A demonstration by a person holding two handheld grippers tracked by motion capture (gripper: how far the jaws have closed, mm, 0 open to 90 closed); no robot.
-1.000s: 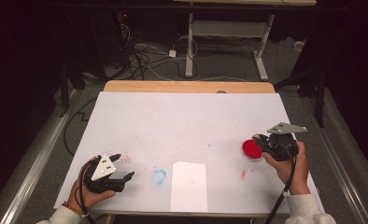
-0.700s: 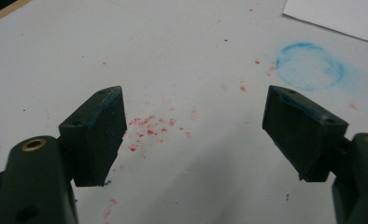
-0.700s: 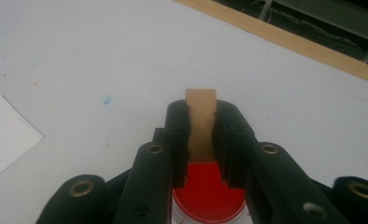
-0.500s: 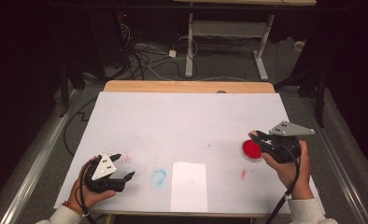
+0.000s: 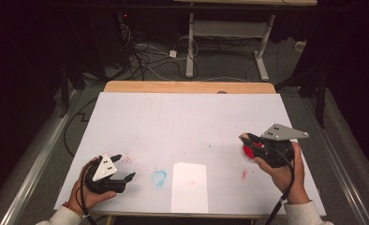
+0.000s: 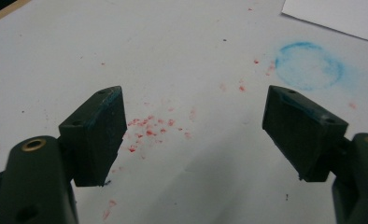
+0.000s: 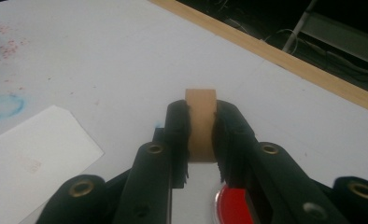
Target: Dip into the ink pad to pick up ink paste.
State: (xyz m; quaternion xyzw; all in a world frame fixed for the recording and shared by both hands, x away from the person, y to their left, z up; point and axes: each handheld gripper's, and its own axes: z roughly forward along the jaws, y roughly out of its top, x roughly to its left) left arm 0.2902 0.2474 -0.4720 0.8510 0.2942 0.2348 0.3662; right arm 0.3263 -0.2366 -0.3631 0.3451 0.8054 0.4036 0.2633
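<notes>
My right gripper is shut on a small tan wooden block, gripped by its two sides and held just above a round red ink pad near the table's right edge. The red pad lies directly under the jaws in the right gripper view. My left gripper rests at the front left of the white table cover. Its jaws are open, with nothing between the pads. A white paper sheet lies at the front centre.
A blue ring mark sits left of the paper, with red specks on the cover by the left gripper. A wooden table edge runs along the far side. Beyond it are cables and a desk frame on the floor.
My right gripper has lifted a little with the wooden block, staying over the red pad. The left gripper has stayed where it was.
</notes>
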